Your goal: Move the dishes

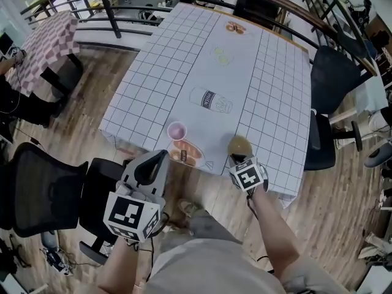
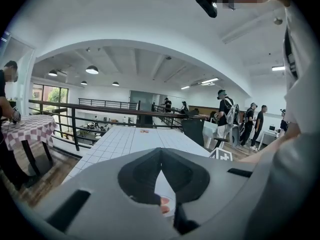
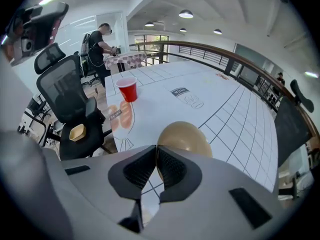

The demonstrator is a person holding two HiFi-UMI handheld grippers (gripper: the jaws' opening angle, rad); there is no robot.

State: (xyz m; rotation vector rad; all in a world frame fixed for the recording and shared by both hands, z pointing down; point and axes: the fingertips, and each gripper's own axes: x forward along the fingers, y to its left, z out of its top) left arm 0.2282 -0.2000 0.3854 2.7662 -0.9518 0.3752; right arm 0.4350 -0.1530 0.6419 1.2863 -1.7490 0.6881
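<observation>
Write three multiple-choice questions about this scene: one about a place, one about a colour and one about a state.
1. Where does the cup stand?
A. on the table
B. on a chair
C. on the floor

2. What colour is the bowl?
A. blue
B. tan
C. green

3. How do the jaws of the right gripper stand?
A. wide apart
B. out of view
C. closed together

Answers:
1 A: the cup stands upright on the checked cloth, near the table's close end.
2 B: the bowl shows a plain tan surface in the head view and the right gripper view.
3 C: the jaw tips meet, right at the bowl's edge.
</observation>
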